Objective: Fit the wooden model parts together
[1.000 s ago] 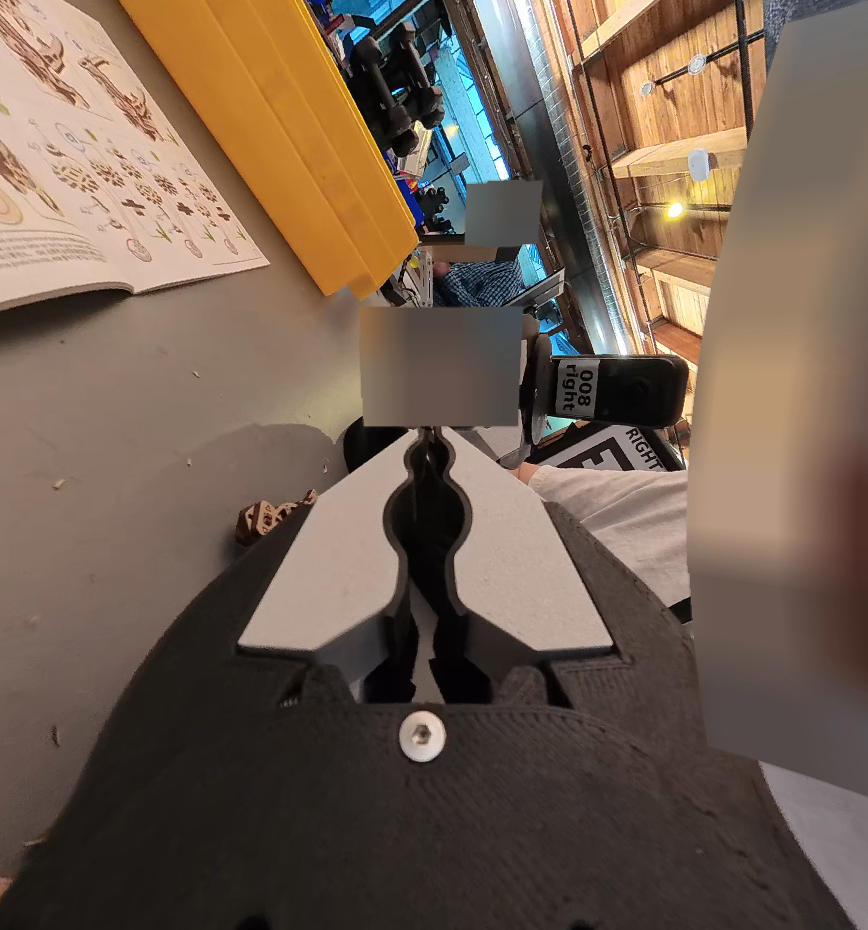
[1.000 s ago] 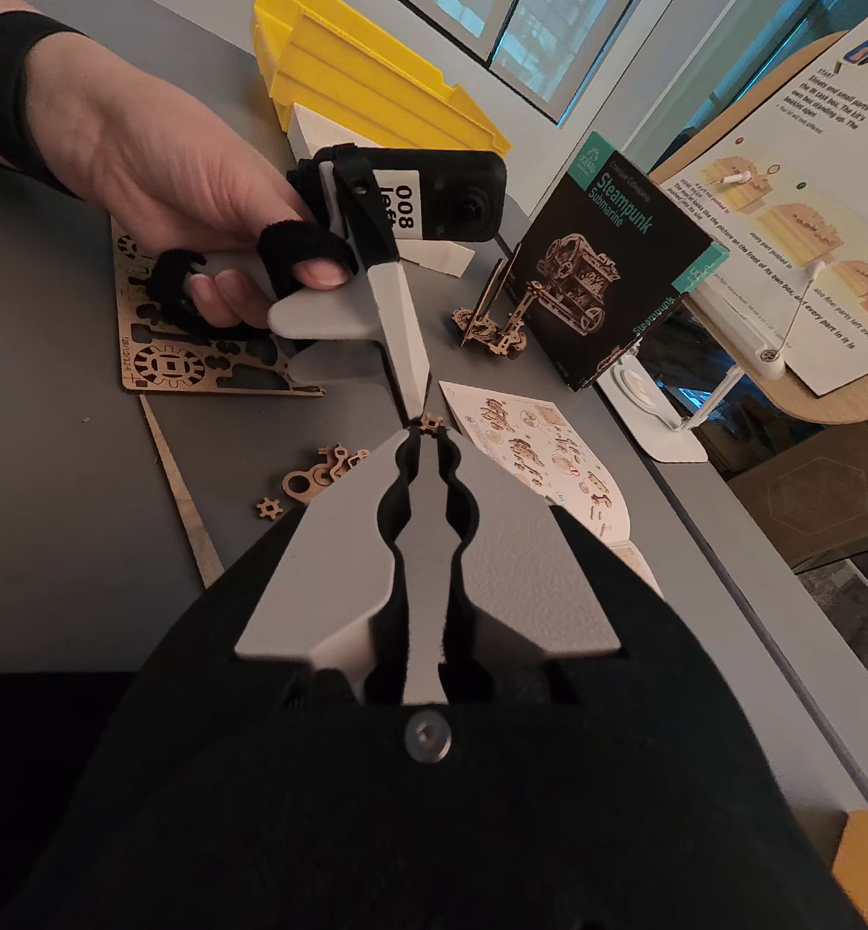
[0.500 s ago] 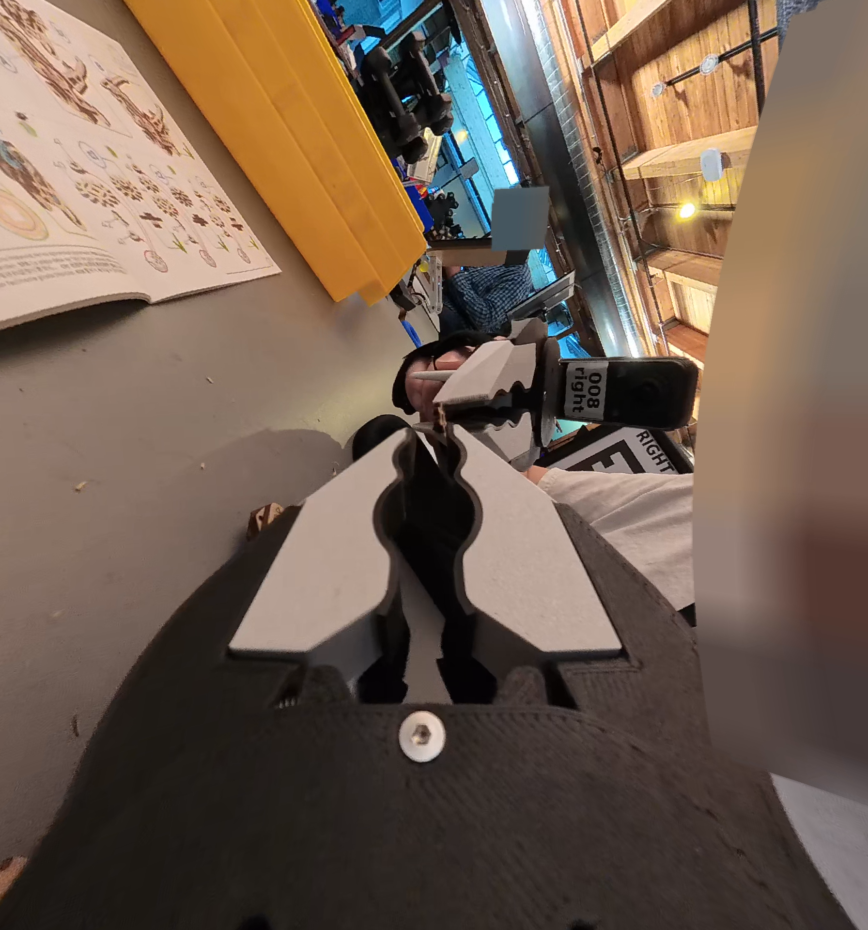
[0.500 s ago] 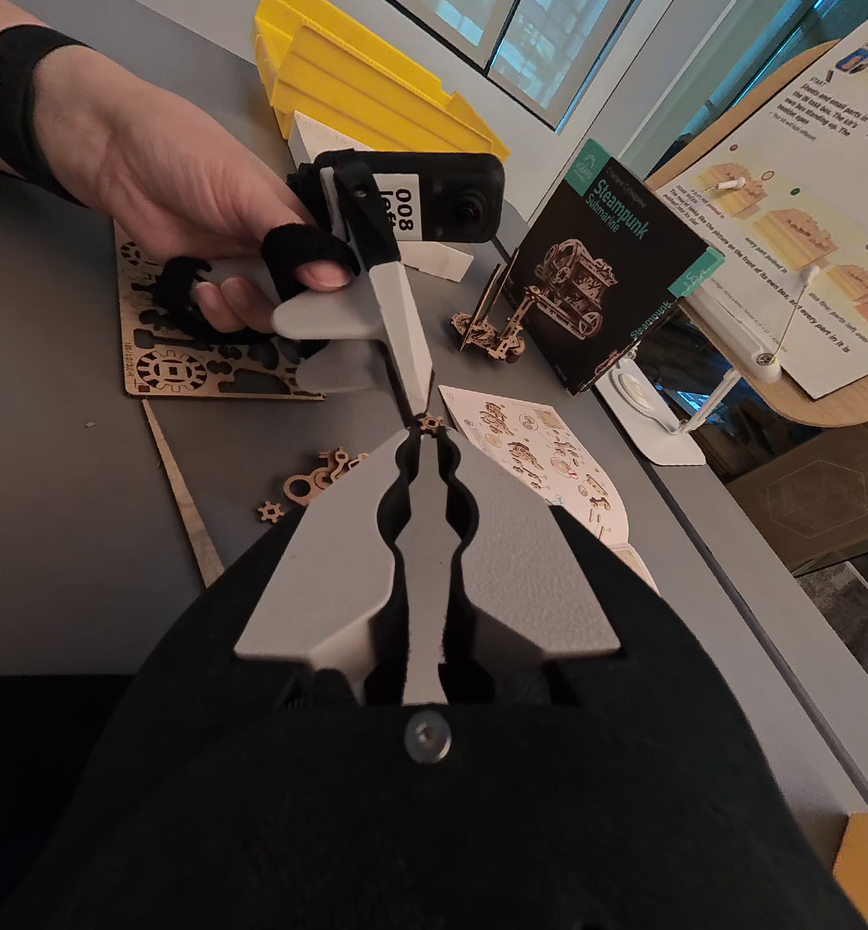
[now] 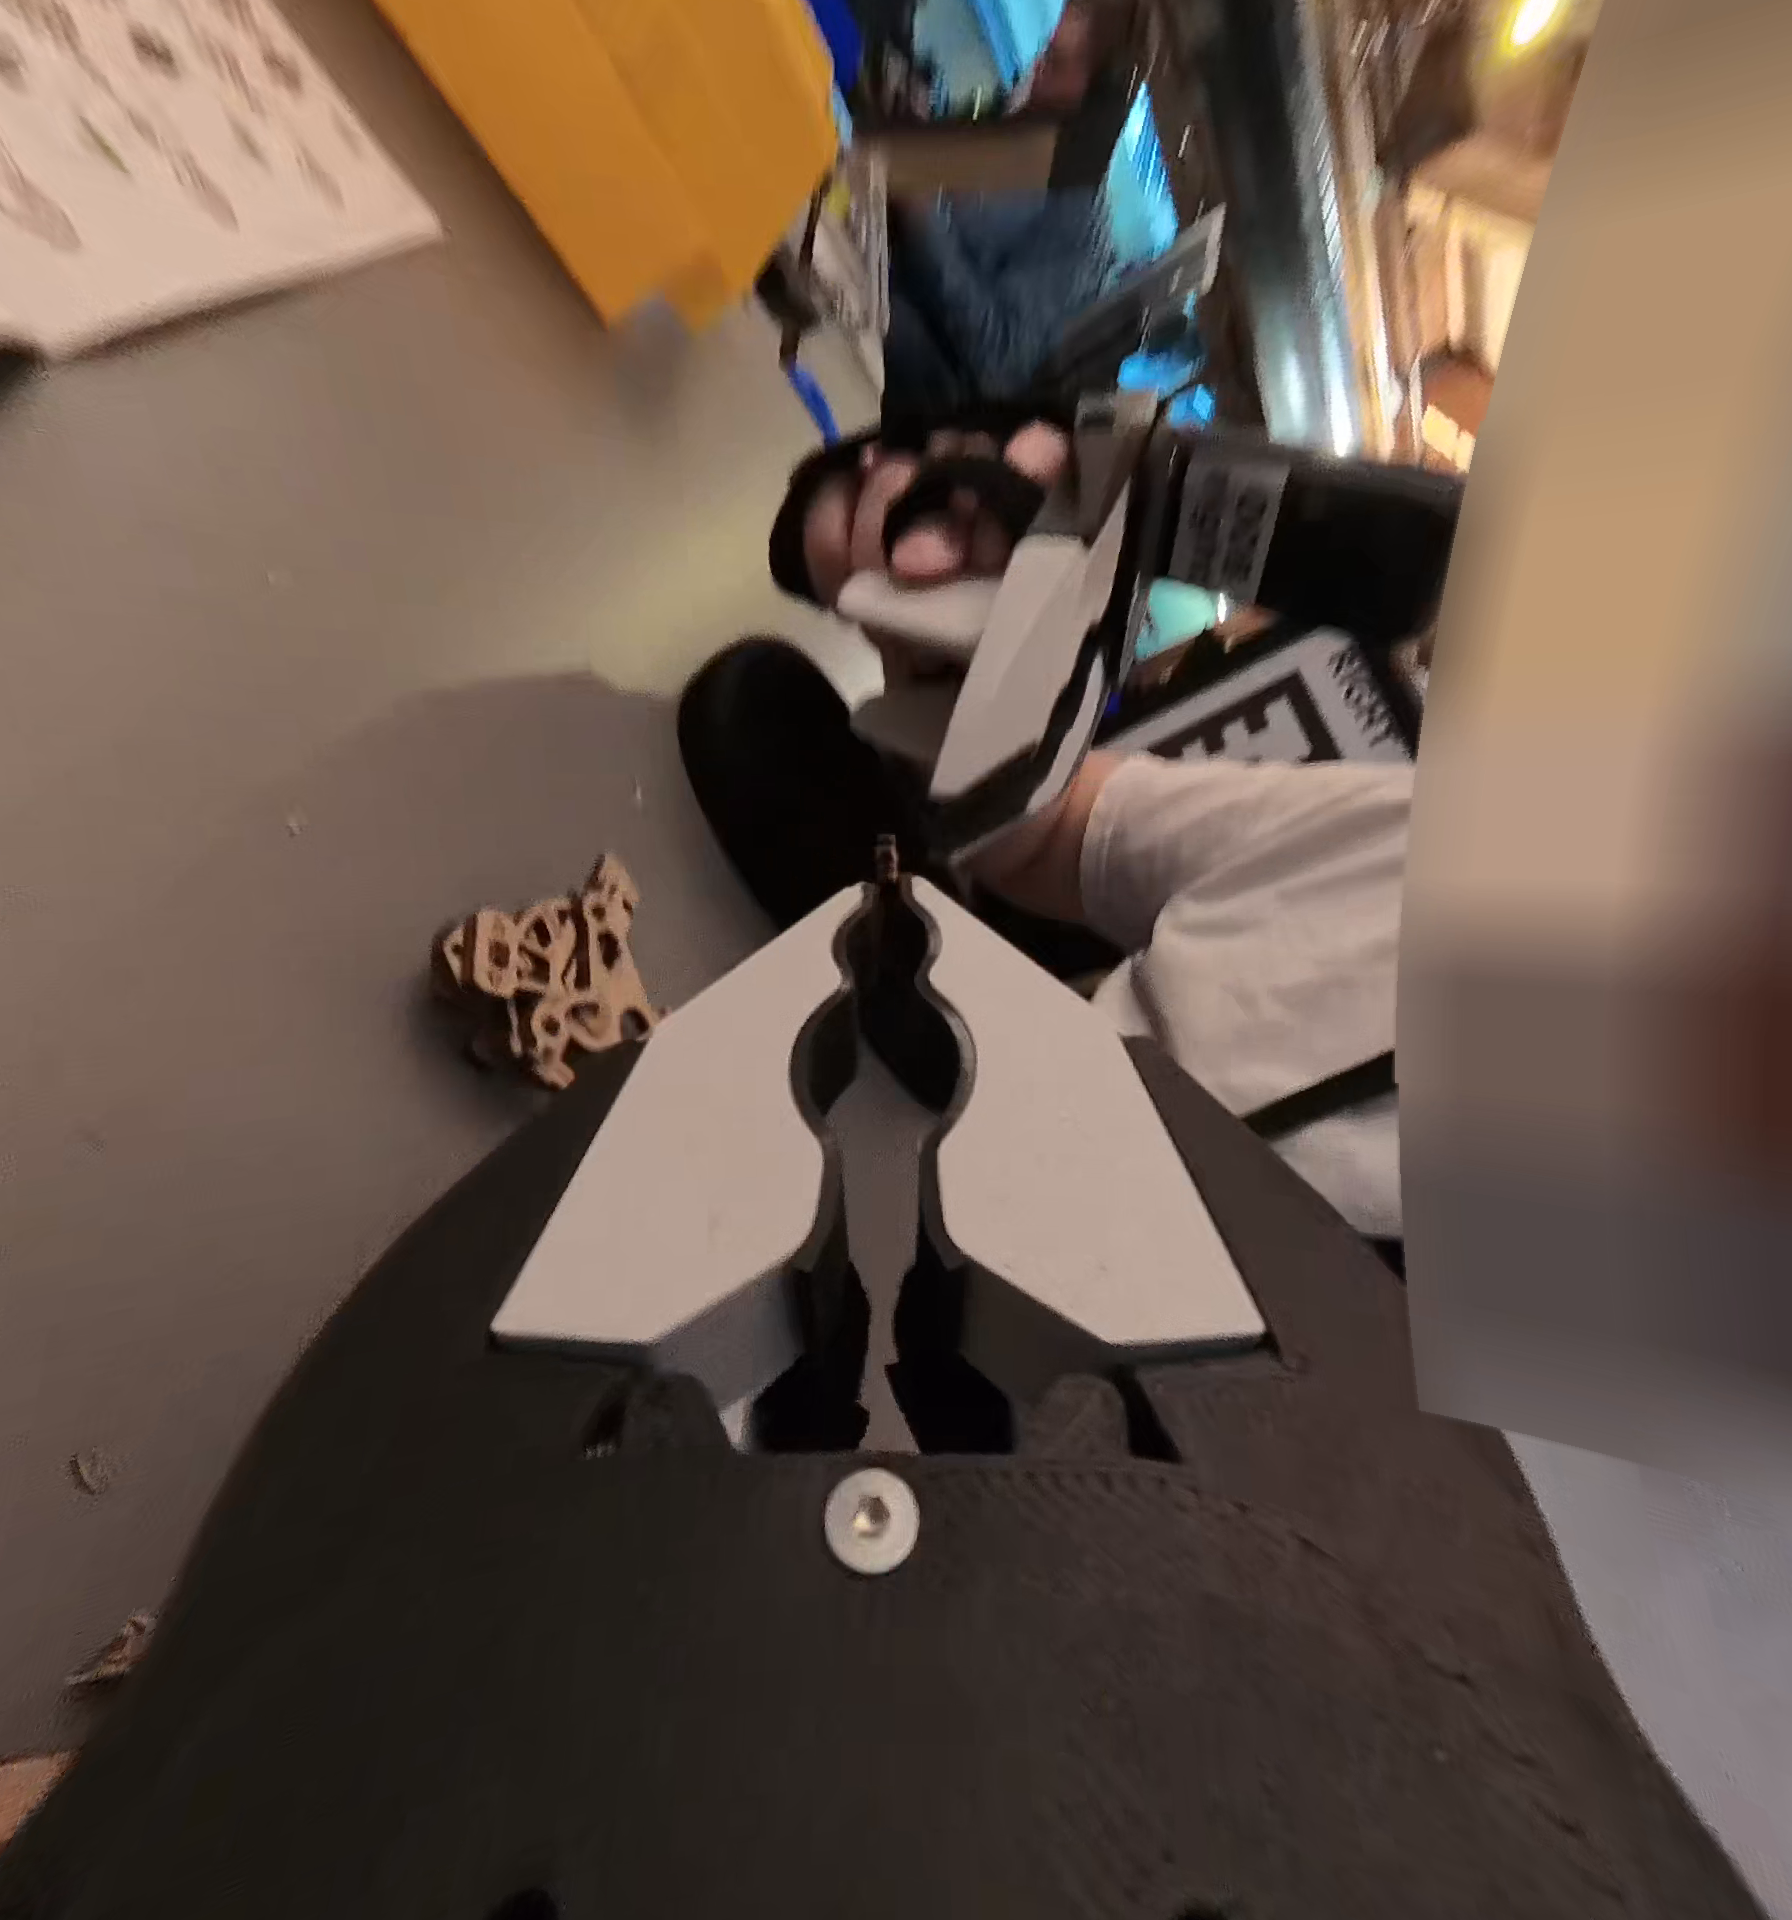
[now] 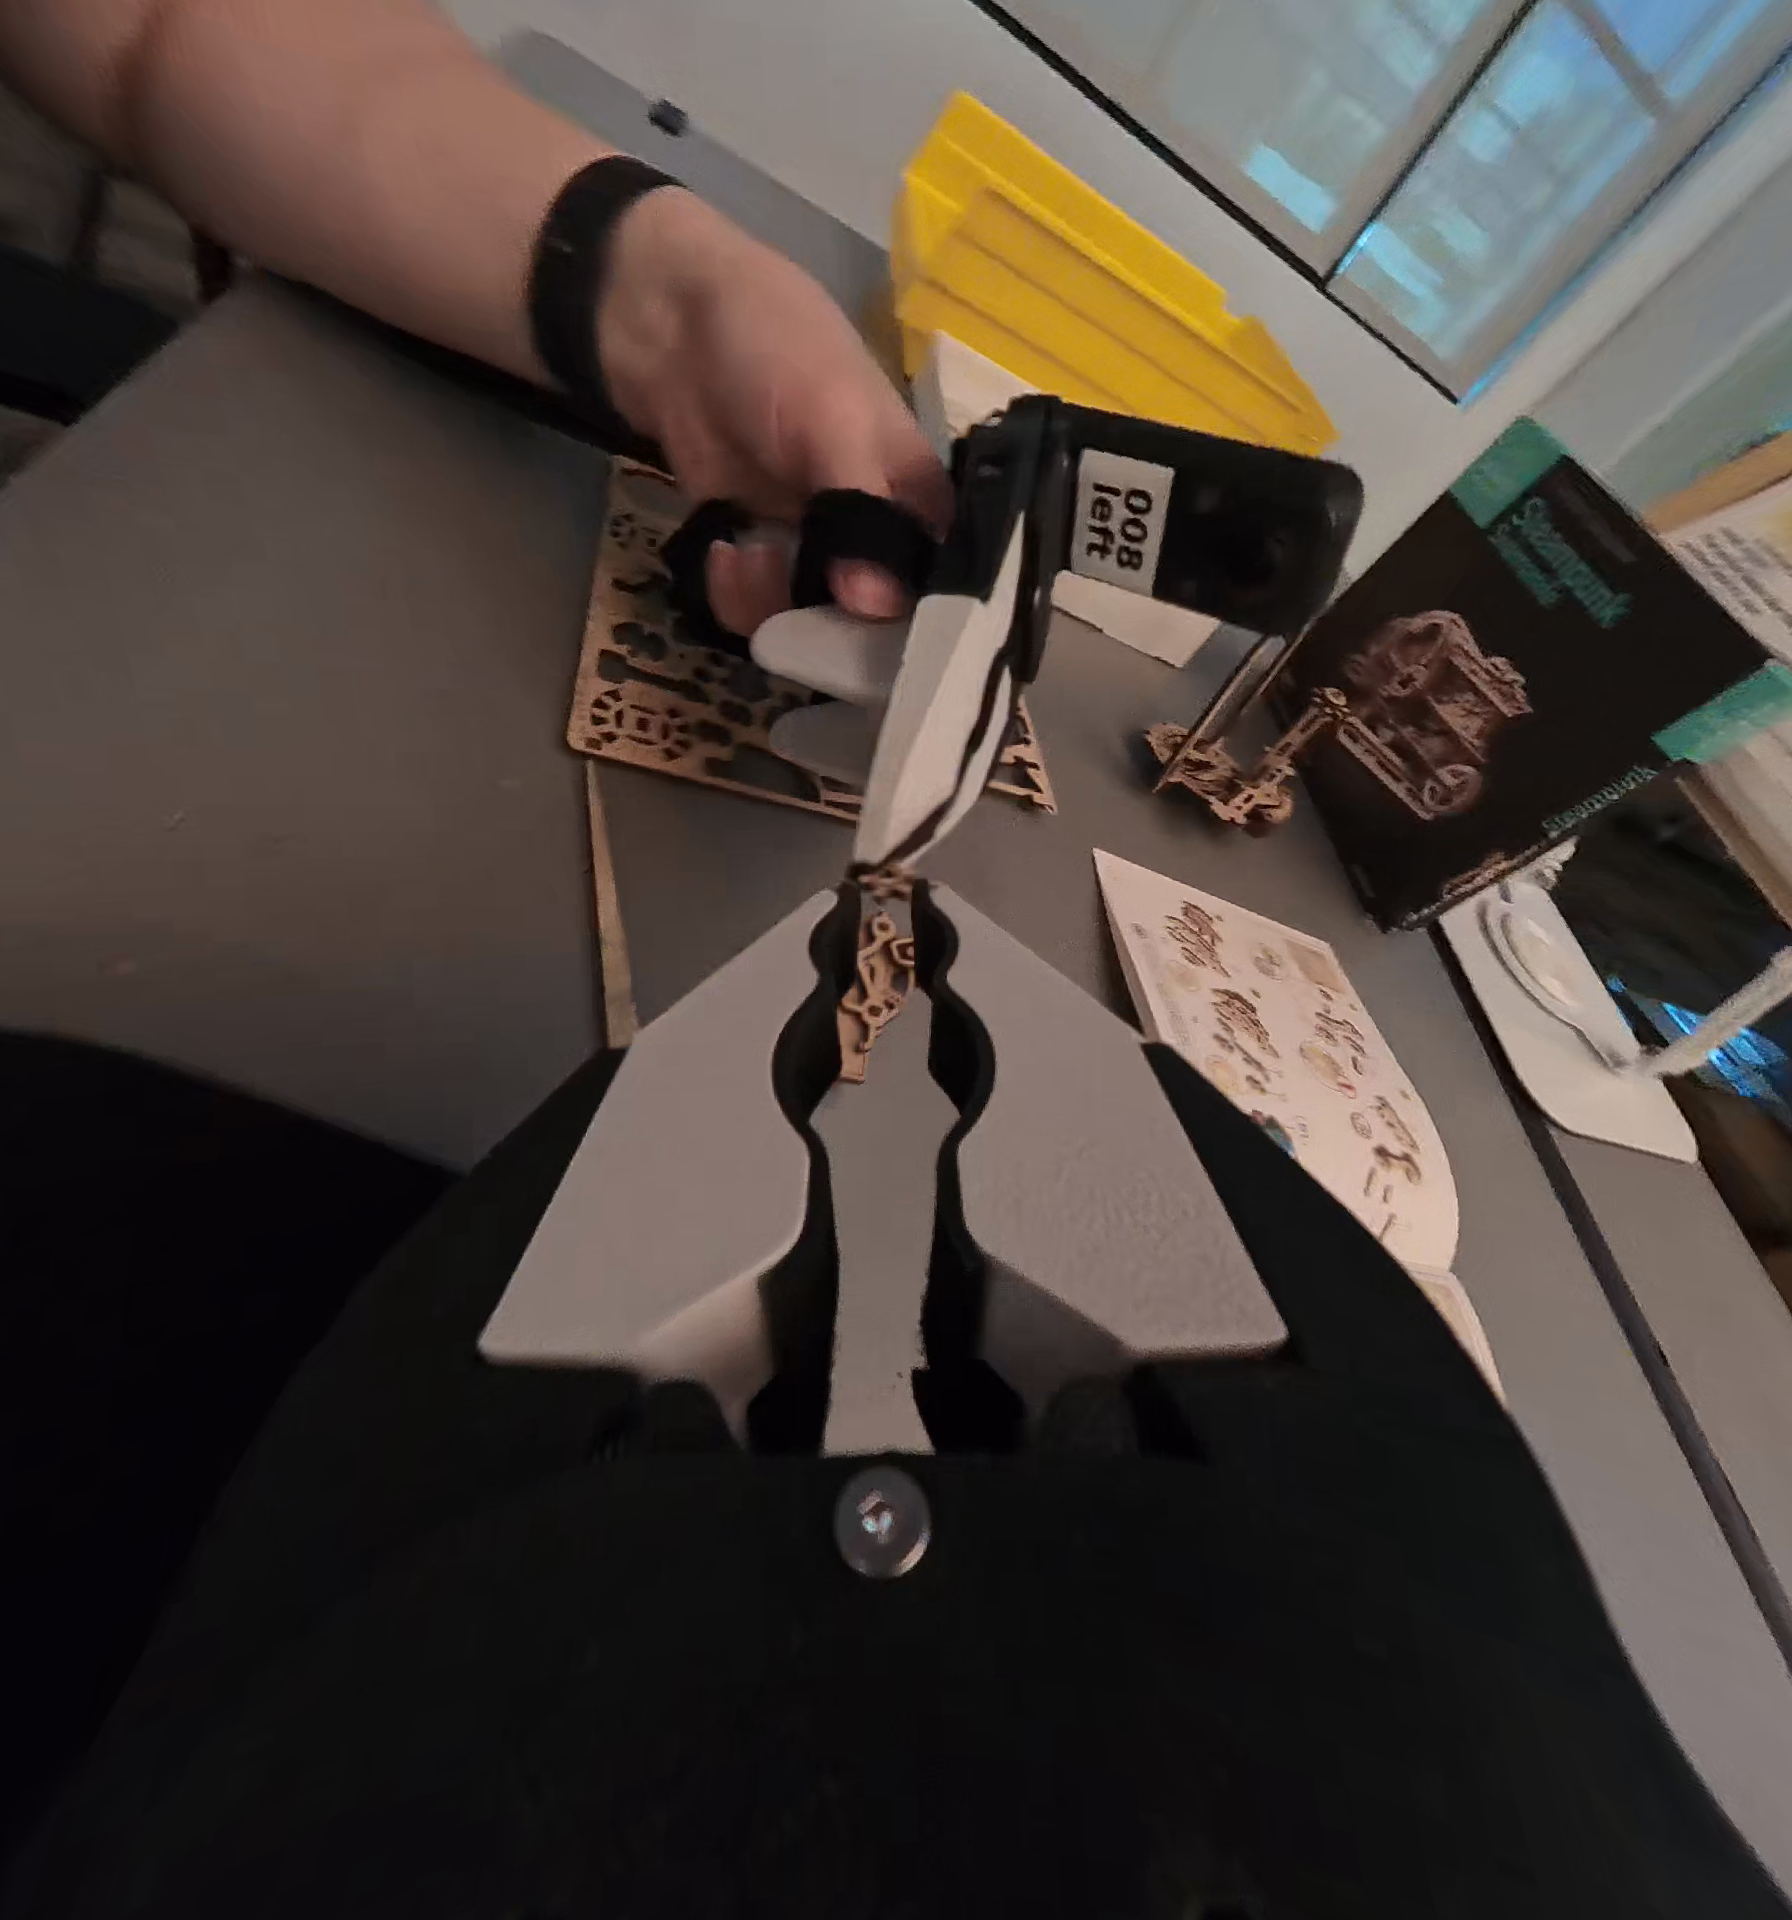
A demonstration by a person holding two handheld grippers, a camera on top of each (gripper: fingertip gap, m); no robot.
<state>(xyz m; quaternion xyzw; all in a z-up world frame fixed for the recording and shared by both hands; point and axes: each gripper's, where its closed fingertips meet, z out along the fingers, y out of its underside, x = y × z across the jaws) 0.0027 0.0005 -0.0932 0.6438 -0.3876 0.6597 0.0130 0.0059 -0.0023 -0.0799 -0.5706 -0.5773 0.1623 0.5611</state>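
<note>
My left gripper [image 5: 887,885] is shut on a small dark wooden part [image 5: 884,857] that sticks out of its tips. My right gripper [image 6: 887,896] is shut on a small wooden gear [image 6: 887,888]. In the right wrist view the left gripper [image 6: 868,864] comes down from the upper right, held by a hand [image 6: 757,384], and its tips touch the gear. In the left wrist view the right gripper [image 5: 954,831] sits just right of my tips. A cluster of loose wooden parts [image 5: 544,966] lies on the grey table [image 5: 248,623] and shows through my right gripper's gap [image 6: 876,977].
Stacked yellow bins [image 6: 1100,301] stand at the back. A cut-out wooden sheet [image 6: 663,717] and a thin wooden strip [image 6: 606,914] lie left. An open booklet [image 6: 1287,1049], a part-built model [image 6: 1224,769] and the dark kit box [image 6: 1526,675] are right, near the table edge. Only a small space, under 4 cm, lies between the two pairs of fingers. From either gripper's tips it is about 25 cm to the part-built model [image 6: 1224,769].
Both grippers have swung while staying tip to tip; both views are now blurred. The left gripper's hand has risen and tilted steeper. The loose parts now show through my right gripper's gap.
</note>
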